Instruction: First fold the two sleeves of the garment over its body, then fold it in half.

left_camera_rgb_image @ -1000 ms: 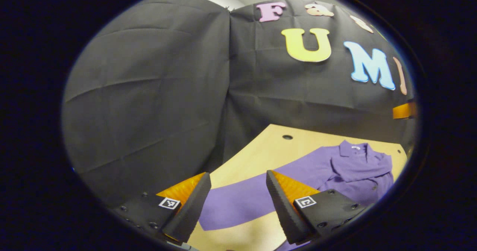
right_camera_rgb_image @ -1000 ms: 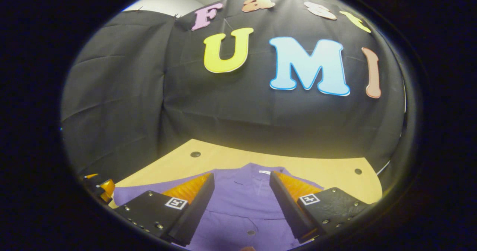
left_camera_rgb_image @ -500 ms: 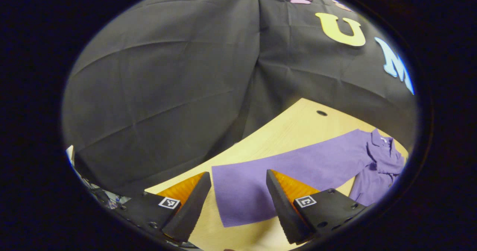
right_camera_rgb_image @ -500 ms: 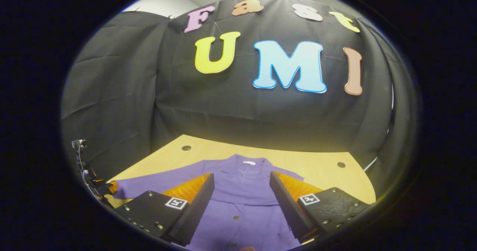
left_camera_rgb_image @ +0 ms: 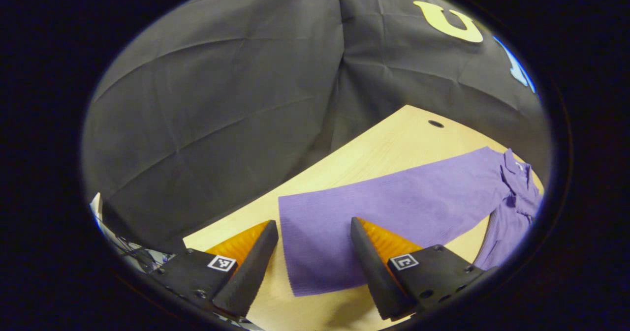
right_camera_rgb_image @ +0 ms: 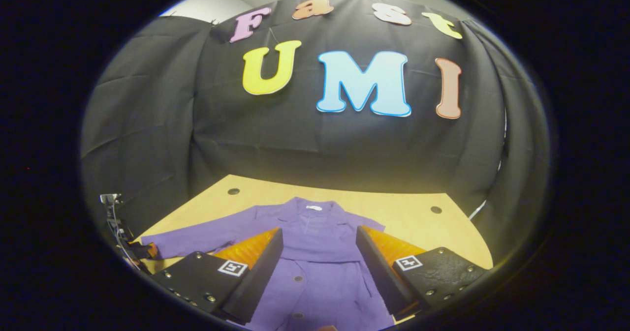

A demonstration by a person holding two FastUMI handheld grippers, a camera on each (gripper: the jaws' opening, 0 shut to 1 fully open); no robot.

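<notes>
A purple buttoned garment point(right_camera_rgb_image: 315, 252) lies flat on the light wooden table point(right_camera_rgb_image: 403, 213), collar toward the booth wall. In the left gripper view one sleeve point(left_camera_rgb_image: 384, 208) stretches straight out from the body point(left_camera_rgb_image: 512, 208) toward me. My left gripper point(left_camera_rgb_image: 312, 259) hovers open over that sleeve's cuff end, one finger on each side of it. My right gripper point(right_camera_rgb_image: 319, 264) hangs open above the garment's chest, nothing between its fingers. The same sleeve point(right_camera_rgb_image: 197, 240) runs out to the left in the right gripper view, with the left gripper point(right_camera_rgb_image: 140, 250) small at its end.
The table's left edge point(left_camera_rgb_image: 295, 178) runs close beside the sleeve, with black cloth wall right behind it. Round holes point(right_camera_rgb_image: 435, 209) sit near the table's far corners. Cables and a stand point(right_camera_rgb_image: 113, 213) show off the table's left side.
My left gripper has swung left and down along the sleeve, so the cuff end now lies between its fingers. My right gripper has pulled back slightly, showing more of the garment.
</notes>
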